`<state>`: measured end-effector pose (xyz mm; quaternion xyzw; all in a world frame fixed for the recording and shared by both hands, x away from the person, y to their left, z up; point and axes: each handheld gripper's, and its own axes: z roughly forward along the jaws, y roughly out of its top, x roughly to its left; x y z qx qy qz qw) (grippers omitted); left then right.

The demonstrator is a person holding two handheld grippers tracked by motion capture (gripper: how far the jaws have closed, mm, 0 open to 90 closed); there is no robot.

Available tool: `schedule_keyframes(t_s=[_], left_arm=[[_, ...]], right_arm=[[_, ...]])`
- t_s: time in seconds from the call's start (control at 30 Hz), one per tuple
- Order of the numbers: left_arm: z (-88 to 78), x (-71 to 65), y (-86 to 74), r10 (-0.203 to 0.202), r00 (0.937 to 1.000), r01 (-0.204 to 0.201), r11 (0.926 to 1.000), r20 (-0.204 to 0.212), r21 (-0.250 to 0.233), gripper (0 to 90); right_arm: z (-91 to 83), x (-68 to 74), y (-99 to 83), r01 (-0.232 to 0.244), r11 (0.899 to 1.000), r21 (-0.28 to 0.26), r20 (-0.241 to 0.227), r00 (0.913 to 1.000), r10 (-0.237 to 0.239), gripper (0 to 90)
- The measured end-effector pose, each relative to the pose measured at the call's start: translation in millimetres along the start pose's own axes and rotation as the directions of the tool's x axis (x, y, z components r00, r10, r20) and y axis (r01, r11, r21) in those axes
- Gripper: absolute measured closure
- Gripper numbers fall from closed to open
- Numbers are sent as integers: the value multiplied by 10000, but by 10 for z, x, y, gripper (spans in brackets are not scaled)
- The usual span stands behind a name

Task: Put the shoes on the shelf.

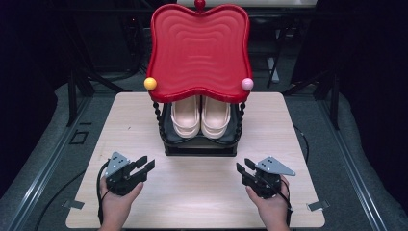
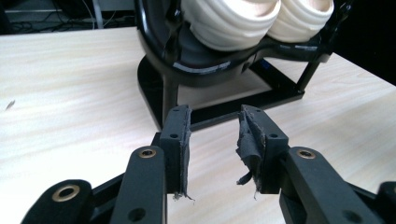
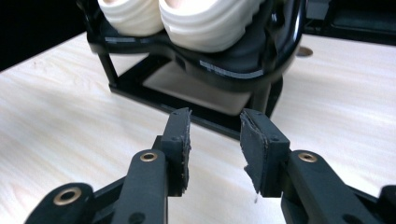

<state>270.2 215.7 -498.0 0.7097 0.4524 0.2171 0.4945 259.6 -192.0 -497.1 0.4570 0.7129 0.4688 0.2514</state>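
well apart, left claw [image 1: 143, 166] and right claw [image 1: 243, 169] gape empty on bare table [image 1: 202, 192] before the rack [image 1: 199, 147].

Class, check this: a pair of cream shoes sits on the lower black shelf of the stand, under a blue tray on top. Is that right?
Not quite. The tray on top is red, not blue, as the high view shows. The rest holds: the pair of cream shoes sits on the lower black shelf of the stand, under that tray.
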Motion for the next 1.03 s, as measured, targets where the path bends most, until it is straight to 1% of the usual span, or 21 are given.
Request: schedule_keyframes(t_s=[0.03, 0.07, 0.13, 0.2, 0.23, 0.27, 0.37, 0.4, 0.43, 0.47, 0.5, 0.57, 0.63, 0.7, 0.77, 0.8, 0.83, 0.9, 0.97, 1.0, 1.03], left_arm=[[-28, 7, -35, -64, 10000, 64, 10000, 2, -36, 626], [-60, 12, -67, -68, 10000, 68, 10000, 6, -4, 623], [-115, 23, -126, 3, 10000, -3, 9999, -6, 101, 611], [-169, 36, -181, -140, 9999, 140, 9999, 48, 58, 598], [-192, 45, -210, -176, 9998, 176, 9998, 40, -2, 595], [-213, 55, -239, -204, 9998, 204, 9998, 17, 22, 591], [-222, 91, -327, -186, 9998, 187, 9997, -86, 147, 583], [-214, 104, -355, -181, 9997, 184, 9997, -147, 189, 580], [-205, 113, -379, -179, 9997, 183, 9996, -179, 233, 577], [-192, 119, -401, -174, 9996, 179, 9995, -200, 265, 572], [-173, 127, -425, -195, 9997, 198, 9995, -133, 227, 564], [-130, 137, -476, -214, 9998, 216, 9995, -52, 245, 539], [-86, 142, -516, -275, 9996, 272, 9984, 42, 492, 538], [-47, 155, -546, -357, 9993, 350, 9972, 82, 656, 538], [-27, 168, -564, -487, 9987, 474, 9958, 142, 778, 538], [-14, 175, -577, -557, 9983, 542, 9950, 159, 840, 538], [-5, 178, -586, -601, 9980, 581, 9941, 182, 920, 538], [13, 173, -598, -647, 9976, 620, 9933, 242, 978, 538], [24, 166, -597, -667, 9974, 636, 9930, 281, 1000, 559], [25, 165, -596, -626, 9976, 594, 9928, 285, 1044, 560], [38, 160, -601, -600, 9979, 573, 9934, 243, 989, 559]], right_arm=[[-12, -2, -30, 8, 10000, -6, 3, 10000, -8, 620], [-37, -6, -58, 30, 9999, 102, 27, 10000, -30, 614], [-70, -16, -115, 97, 9996, 263, -23, 10000, -97, 585], [-95, -27, -170, 122, 9988, 471, -121, 9999, -116, 564], [-98, -27, -201, 95, 9992, 401, -126, 9999, -90, 560], [-118, -32, -223, 124, 9984, 551, -158, 9998, -115, 559], [-129, -51, -291, -58, 9982, 601, -184, 9998, 69, 556], [-127, -62, -307, -37, 9974, 715, -212, 9998, 52, 555], [-107, -60, -327, -47, 9980, 636, -234, 9997, 62, 558], [-96, -64, -337, 127, 9970, 766, -314, 9995, -103, 575], [-64, -62, -359, 251, 9973, 693, -293, 9993, -231, 582], [-18, -62, -400, 377, 9961, 794, -328, 9988, -352, 585], [31, -59, -445, 443, 9940, 995, -396, 9984, -405, 584], [83, -49, -486, 490, 9932, 1059, -315, 9985, -459, 584], [110, -47, -503, 571, 9916, 1165, -431, 9977, -524, 591], [107, -49, -502, 651, 9884, 1375, -473, 9971, -591, 599], [132, -43, -517, 593, 9911, 1188, -464, 9975, -541, 602], [152, -50, -532, 505, 9909, 1248, -481, 9978, -448, 609], [164, -66, -543, 431, 9909, 1277, -483, 9981, -372, 606], [166, -72, -545, 407, 9910, 1277, -463, 9983, -350, 592], [168, -76, -547, 394, 9915, 1236, -381, 9987, -350, 579]])
